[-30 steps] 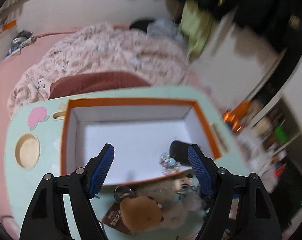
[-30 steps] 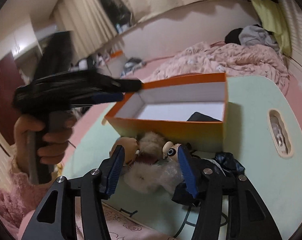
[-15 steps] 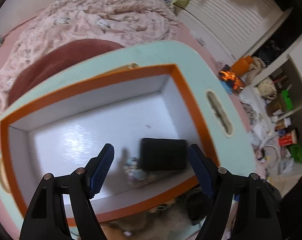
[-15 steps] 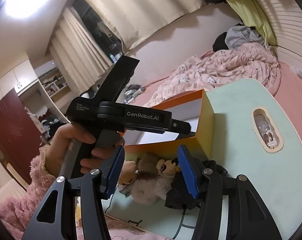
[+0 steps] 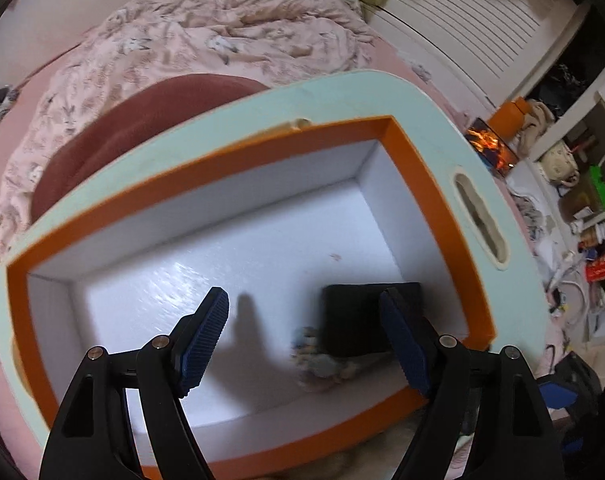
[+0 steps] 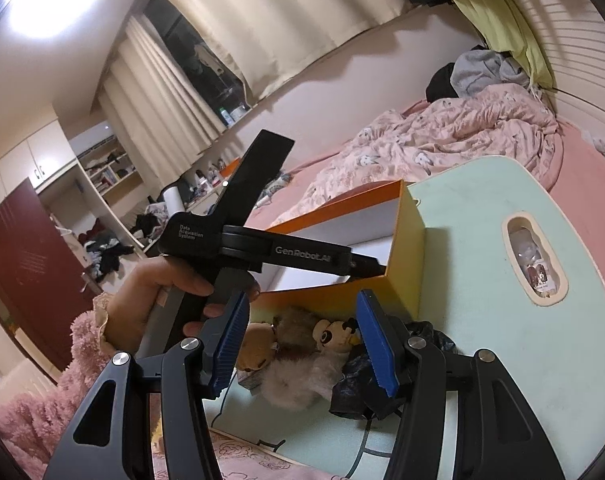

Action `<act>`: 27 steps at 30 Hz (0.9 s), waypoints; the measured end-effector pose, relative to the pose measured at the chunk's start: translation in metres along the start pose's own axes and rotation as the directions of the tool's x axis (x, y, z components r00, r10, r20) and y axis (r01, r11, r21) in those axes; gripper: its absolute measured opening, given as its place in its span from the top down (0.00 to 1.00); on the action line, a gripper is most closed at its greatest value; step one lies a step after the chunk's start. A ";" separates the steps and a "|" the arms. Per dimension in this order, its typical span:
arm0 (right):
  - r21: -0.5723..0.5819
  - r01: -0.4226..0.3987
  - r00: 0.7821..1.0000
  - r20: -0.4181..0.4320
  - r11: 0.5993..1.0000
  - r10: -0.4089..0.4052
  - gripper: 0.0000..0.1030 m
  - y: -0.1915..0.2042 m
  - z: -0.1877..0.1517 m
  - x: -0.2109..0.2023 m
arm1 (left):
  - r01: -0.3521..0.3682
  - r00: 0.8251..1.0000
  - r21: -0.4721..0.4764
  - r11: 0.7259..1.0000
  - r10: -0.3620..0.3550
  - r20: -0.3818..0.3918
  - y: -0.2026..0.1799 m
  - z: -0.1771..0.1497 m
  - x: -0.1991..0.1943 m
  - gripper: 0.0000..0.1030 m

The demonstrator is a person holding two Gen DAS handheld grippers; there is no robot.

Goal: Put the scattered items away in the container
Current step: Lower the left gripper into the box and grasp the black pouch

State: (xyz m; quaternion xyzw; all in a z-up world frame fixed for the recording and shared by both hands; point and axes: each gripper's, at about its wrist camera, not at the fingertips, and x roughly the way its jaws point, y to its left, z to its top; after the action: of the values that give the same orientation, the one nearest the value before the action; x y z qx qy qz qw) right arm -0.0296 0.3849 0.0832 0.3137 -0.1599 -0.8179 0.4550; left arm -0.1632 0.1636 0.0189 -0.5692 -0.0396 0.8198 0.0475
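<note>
**Two Hand-Held Grippers Spread Apart, Nothing Gripped**

Two items are seen inside the rectangular orange-rimmed box (image 5: 418, 184): a matte black block (image 5: 354, 320) near the right wall and a small pale trinket (image 5: 322, 364), blurred, just beside it on the glossy white floor. The left hand-held gripper (image 5: 302, 340) is held above the box, ribbed blue pads apart. The right hand-held gripper (image 6: 300, 344) is likewise spread and unloaded. Fuzzy plush toys (image 6: 298, 344) and crumpled black plastic (image 6: 354, 380) lie on the mint tabletop (image 6: 482, 320) against the box's outer wall.
</note>
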 end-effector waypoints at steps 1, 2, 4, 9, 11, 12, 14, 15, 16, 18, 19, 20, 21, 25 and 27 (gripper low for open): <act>0.000 0.000 1.000 -0.002 1.000 0.000 0.46 0.000 0.000 0.000 | -0.014 1.000 -0.008 1.000 0.014 0.003 0.005 0.001 -0.001 0.24; 0.000 0.000 1.000 -0.004 1.000 0.000 0.46 0.000 0.000 0.000 | -0.030 0.999 -0.014 0.999 0.031 0.008 0.009 0.002 -0.002 0.24; 0.004 -0.001 1.000 -0.009 1.000 0.001 0.46 -0.001 0.000 0.001 | -0.067 0.998 -0.024 0.997 0.068 0.016 0.016 0.005 -0.003 0.24; 0.007 -0.001 1.000 -0.010 1.000 0.001 0.46 -0.002 -0.001 0.001 | -0.064 0.997 -0.031 0.997 0.065 0.044 0.023 0.004 -0.015 0.24; 0.007 -0.001 1.000 -0.012 1.000 0.001 0.46 -0.003 -0.002 0.001 | 0.010 0.998 -0.012 1.000 -0.009 0.064 0.016 0.004 -0.027 0.24; 0.006 -0.002 1.000 -0.012 1.000 0.002 0.46 -0.003 -0.002 0.001 | 0.062 0.996 0.011 0.998 -0.063 0.056 0.012 0.005 -0.032 0.24; 0.005 -0.003 1.000 -0.015 1.000 0.003 0.46 -0.004 -0.003 0.002 | 0.135 0.991 0.030 0.990 -0.135 0.012 0.006 0.009 -0.033 0.24; 0.005 -0.002 1.000 -0.015 1.000 0.002 0.46 -0.004 -0.003 0.002 | 0.175 0.984 0.006 0.985 -0.174 -0.027 0.007 0.012 -0.030 0.24; 0.005 -0.002 1.000 -0.015 1.000 0.002 0.46 -0.004 -0.003 0.002 | 0.206 0.976 -0.030 0.978 -0.207 -0.060 0.009 0.014 -0.025 0.24; 0.005 -0.003 1.000 -0.014 1.000 0.003 0.46 -0.004 -0.003 0.002 | 0.263 0.954 -0.128 0.956 -0.278 -0.111 0.018 0.016 -0.014 0.25; 0.005 -0.002 1.000 -0.013 1.000 0.002 0.46 -0.004 -0.003 0.002 | 0.275 0.945 -0.169 0.947 -0.298 -0.133 0.020 0.016 -0.009 0.25; 0.004 -0.002 1.000 -0.012 1.000 0.002 0.45 -0.004 -0.003 0.002 | 0.282 0.938 -0.195 0.939 -0.312 -0.148 0.020 0.014 -0.006 0.25; 0.002 -0.003 1.000 -0.012 1.000 0.003 0.45 -0.004 -0.003 0.002 | 0.292 0.931 -0.222 0.931 -0.329 -0.157 0.019 0.012 -0.005 0.25; 0.004 -0.009 1.000 -0.012 1.000 0.009 0.44 -0.003 -0.003 0.003 | 0.280 0.917 -0.348 0.895 -0.356 -0.179 0.019 0.007 0.000 0.25; 0.004 -0.010 1.000 -0.016 1.000 0.010 0.44 -0.003 -0.003 0.004 | 0.239 0.929 -0.349 0.906 -0.318 -0.188 0.016 0.011 0.001 0.25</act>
State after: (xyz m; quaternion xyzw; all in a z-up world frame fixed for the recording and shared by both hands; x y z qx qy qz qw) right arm -0.0314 0.3834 0.0776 0.3204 -0.1595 -0.8126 0.4599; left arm -0.1742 0.1480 0.0198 -0.6528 -0.2474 0.7119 0.0762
